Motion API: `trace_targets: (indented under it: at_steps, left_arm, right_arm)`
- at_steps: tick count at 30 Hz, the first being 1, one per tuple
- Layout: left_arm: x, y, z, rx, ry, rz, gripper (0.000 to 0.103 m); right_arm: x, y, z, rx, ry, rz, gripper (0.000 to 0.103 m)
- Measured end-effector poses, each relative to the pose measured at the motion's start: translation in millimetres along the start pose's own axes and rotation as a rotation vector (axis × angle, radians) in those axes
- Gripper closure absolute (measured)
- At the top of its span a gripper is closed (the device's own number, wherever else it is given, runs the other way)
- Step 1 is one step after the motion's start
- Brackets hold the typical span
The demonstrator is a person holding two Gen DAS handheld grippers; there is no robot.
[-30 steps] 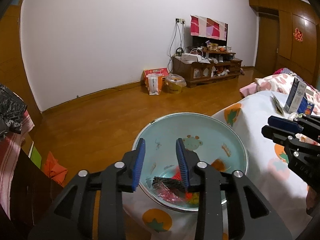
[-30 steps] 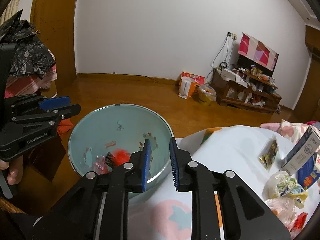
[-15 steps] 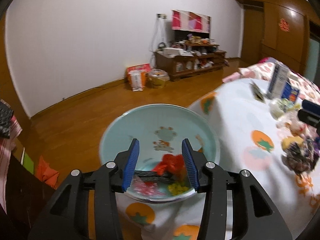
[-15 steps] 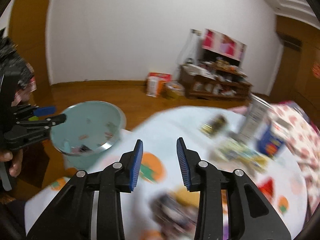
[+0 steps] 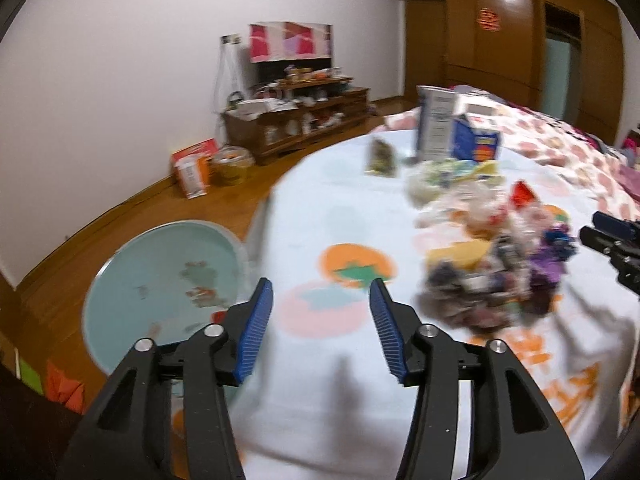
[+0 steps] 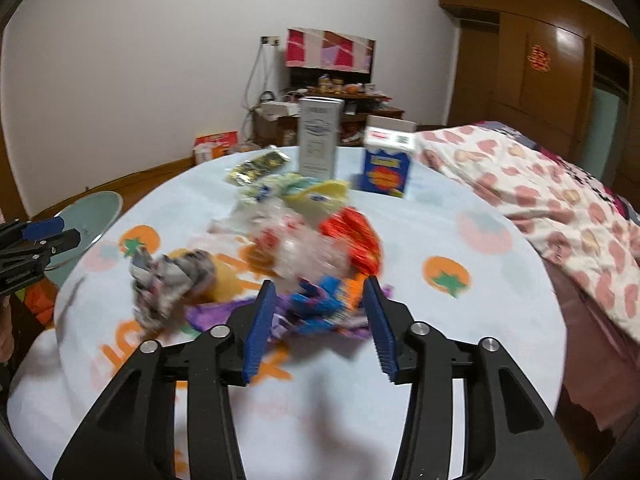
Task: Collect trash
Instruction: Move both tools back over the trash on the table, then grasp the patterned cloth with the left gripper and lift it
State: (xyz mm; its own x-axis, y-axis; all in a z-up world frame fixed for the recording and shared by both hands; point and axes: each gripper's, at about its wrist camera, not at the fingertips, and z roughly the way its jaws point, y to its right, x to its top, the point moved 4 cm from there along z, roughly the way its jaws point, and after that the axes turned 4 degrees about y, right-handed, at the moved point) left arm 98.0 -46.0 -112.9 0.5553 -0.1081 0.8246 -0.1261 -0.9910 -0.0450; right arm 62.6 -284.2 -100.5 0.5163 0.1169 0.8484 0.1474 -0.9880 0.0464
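Risk: partial grab at the trash pile.
I am opening both grippers, left [image 5: 320,320] and right [image 6: 318,320], nothing between the fingers. Wrappers [image 6: 304,248] are lying heaped on the desk [image 6: 500,280]; loose pieces may be snagging neighbours and dropping short of the basin [image 5: 160,280].

A big white wall [image 6: 140,60] is standing behind a shiny brown wood floor [image 5: 120,220]. A low wooden shelf [image 5: 296,128] full of small things is sitting by the wall. Tall brown wooden doors [image 6: 540,80] are shining in the light on the right.
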Motion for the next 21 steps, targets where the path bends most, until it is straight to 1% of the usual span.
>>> trace_targets:
  at_steps: [3, 8, 11, 13, 15, 16, 17, 18, 19, 20, 21]
  left_arm:
    - [5.8, 28.3, 0.2, -0.041, 0.010, 0.028, 0.050]
    - [8.9, 61.1, 2.7, -0.092, 0.004, 0.041, 0.050]
    - [4.8, 80.8, 6.5, -0.115, -0.008, 0.065, 0.050]
    - [-0.1, 86.9, 11.9, -0.114, -0.021, 0.080, 0.050]
    - [-6.7, 90.8, 21.5, -0.120, -0.055, 0.082, 0.050]
    - [-10.2, 91.7, 26.7, -0.132, -0.079, 0.077, 0.054]
    - [-12.3, 92.2, 29.2, -0.143, -0.092, 0.074, 0.070]
    - [-15.0, 93.9, 32.0, -0.175, -0.111, 0.073, 0.080]
    - [-17.0, 94.6, 32.6, -0.191, -0.120, 0.075, 0.089]
    - [-17.2, 94.4, 31.8, -0.205, -0.123, 0.074, 0.100]
    - [-17.5, 93.5, 30.7, -0.219, -0.124, 0.077, 0.101]
  right_arm:
    - [-4.9, 15.6, -4.5, -0.032, 0.000, 0.022, 0.055]
    - [-18.2, 43.5, -9.1, -0.085, -0.011, 0.070, 0.055]
    - [-27.8, 55.6, -11.2, -0.091, -0.021, 0.105, 0.055]
    - [-31.3, 58.5, -9.7, -0.086, -0.024, 0.119, 0.055]
    - [-32.1, 56.1, -8.3, -0.073, -0.024, 0.128, 0.055]
    - [-30.8, 53.6, -7.6, -0.066, -0.021, 0.129, 0.055]
    - [-30.3, 51.5, -7.1, -0.059, -0.018, 0.128, 0.055]
    - [-29.5, 49.3, -6.5, -0.050, -0.017, 0.128, 0.055]
    - [-28.1, 46.2, -5.7, -0.039, -0.014, 0.126, 0.055]
    - [-27.2, 43.2, -5.6, -0.035, -0.010, 0.124, 0.055]
    - [-25.0, 39.9, -5.5, -0.030, -0.004, 0.121, 0.055]
